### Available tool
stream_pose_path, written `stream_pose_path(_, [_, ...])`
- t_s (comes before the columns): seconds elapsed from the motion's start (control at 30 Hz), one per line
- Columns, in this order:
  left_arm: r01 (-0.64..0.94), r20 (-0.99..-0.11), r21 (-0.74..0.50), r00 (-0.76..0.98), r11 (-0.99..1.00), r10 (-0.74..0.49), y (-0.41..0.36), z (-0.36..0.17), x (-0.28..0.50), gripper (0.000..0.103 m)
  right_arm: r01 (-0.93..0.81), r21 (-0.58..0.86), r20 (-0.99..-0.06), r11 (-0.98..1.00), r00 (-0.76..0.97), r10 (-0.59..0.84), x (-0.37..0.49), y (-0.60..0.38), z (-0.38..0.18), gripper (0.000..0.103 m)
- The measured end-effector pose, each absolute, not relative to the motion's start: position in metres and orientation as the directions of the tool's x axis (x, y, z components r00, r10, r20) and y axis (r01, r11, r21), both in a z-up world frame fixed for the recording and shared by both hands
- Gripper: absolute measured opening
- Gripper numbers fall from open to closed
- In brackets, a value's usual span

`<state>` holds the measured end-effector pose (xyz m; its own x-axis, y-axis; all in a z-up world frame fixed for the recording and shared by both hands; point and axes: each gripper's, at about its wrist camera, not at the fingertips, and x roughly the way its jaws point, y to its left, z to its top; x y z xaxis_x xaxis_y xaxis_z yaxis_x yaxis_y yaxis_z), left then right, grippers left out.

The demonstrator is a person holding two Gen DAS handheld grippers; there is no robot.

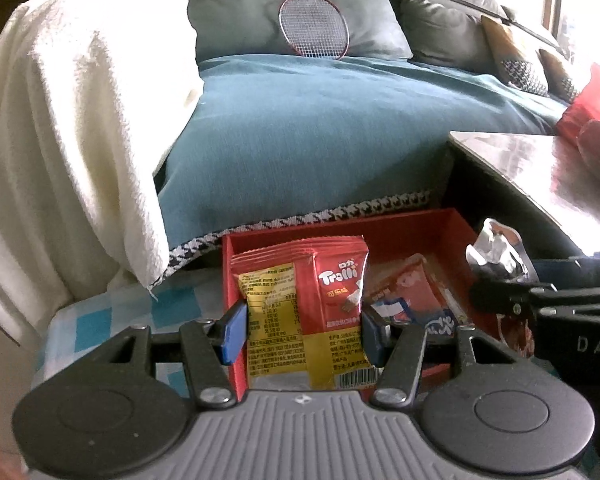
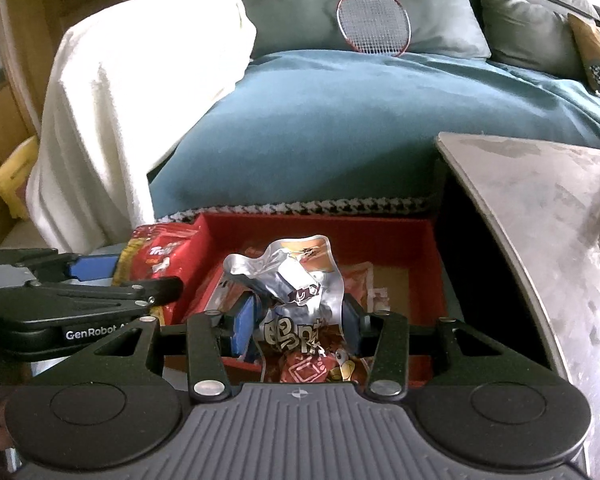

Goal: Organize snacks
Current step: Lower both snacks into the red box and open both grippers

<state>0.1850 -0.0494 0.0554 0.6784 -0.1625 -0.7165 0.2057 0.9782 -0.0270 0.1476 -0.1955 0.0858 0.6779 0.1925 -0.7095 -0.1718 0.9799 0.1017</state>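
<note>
Snacks are spread between two sets of tongs and a red box (image 1: 452, 228) parked on the floor just in front of a teal-covered sofa (image 1: 320, 128).

A Trolli pack (image 1: 336, 300) is pinched by the left tongs (image 1: 302, 332), together with a second pack (image 1: 266, 300) lying against it. "Trolli" can be read in white on the red front, with Chinese characters under it, and a barcode is seen at the near end. On the second pack only a yellow panel of small print is shown, too fine to be read. Both packs are held upright-ish, long axis running away from the camera, far ends up over the box.

A crumpled silver-and-orange bag (image 2: 296, 300) is clamped by the right tongs (image 2: 300, 326). Big cartoon-style Chinese lettering is printed on it and its torn-looking silver top is pointed up and away.

"GenRobot" is printed on the left tool's arm as seen from the right wrist, and "DAS" is visible on the right tool from the left wrist.

More red-and-white wrappers (image 1: 412, 300) are lying flat inside the box. A badminton racket (image 1: 314, 26) is leaned on the sofa cushions, and a grey desk (image 2: 540, 216) is seen at right.
</note>
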Motion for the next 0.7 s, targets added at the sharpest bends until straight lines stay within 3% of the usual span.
stream_pose_path(0.7, [0.184, -0.732, 0.015, 0.672, 0.983, -0.115, -0.063, 0.04, 0.215, 0.05, -0.126, 0.079, -0.74, 0.989, 0.657, 0.143, 0.192, -0.205, 0.06, 0.053])
